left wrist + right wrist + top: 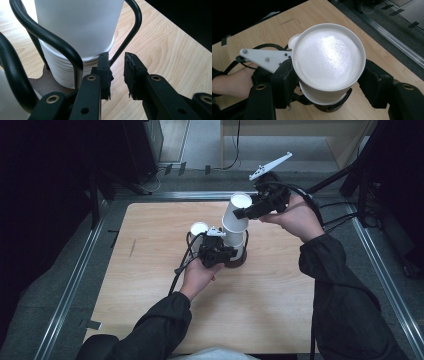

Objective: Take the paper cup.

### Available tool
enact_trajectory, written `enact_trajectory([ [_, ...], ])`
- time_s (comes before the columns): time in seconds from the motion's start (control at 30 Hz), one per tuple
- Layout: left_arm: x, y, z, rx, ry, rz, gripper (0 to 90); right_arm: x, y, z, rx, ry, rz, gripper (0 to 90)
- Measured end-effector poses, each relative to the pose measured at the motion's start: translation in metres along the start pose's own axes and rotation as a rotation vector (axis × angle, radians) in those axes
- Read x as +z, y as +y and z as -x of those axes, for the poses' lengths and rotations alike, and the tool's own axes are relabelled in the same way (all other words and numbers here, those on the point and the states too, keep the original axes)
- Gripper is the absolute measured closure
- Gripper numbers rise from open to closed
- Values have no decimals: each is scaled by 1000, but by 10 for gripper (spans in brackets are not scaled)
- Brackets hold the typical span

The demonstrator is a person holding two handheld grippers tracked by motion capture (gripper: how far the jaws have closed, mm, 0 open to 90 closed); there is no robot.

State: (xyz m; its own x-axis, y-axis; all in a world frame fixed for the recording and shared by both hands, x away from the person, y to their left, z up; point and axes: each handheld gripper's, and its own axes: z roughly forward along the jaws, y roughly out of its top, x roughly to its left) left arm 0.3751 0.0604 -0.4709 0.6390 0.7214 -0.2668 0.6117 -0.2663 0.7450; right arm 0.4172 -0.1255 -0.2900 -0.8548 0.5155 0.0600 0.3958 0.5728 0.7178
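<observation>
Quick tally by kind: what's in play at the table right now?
Lifted white cup: 1
White cup stacks in the holder: 2
Black wire holder: 1
Total: 4

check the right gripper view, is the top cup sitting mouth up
No, the top cup is upside down, its closed flat base facing up between the right hand-held gripper's jaws.

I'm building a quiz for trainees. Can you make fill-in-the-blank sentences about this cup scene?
1. The right gripper grips a cup of ___ colour.
2. That cup is turned ___ down.
3. The cup stack below stands inside a ___ wire holder.
Missing words: white; upside; black.
</observation>
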Motion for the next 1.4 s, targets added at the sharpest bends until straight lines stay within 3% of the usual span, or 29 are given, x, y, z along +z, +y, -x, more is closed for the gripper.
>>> enact_trajectory([
  [0.27, -1, 1, 0, -6, -2, -3, 731, -16, -11, -5, -27, 2, -20, 349],
  [0.37, -2, 1, 0, -2, 6, -3, 728, -22, -21, -5, -13, 7, -24, 349],
  [0.97, -2, 2, 0, 6, 0, -11, 700, -27, -79, -2, 19, 12, -29, 348],
  [1.23, -5, 1, 2, 44, -22, -21, 615, -20, -100, -7, 13, 23, -37, 348],
  [1.4, -12, -1, 0, 41, -72, -19, 555, -16, -111, -9, 12, 27, -39, 348],
])
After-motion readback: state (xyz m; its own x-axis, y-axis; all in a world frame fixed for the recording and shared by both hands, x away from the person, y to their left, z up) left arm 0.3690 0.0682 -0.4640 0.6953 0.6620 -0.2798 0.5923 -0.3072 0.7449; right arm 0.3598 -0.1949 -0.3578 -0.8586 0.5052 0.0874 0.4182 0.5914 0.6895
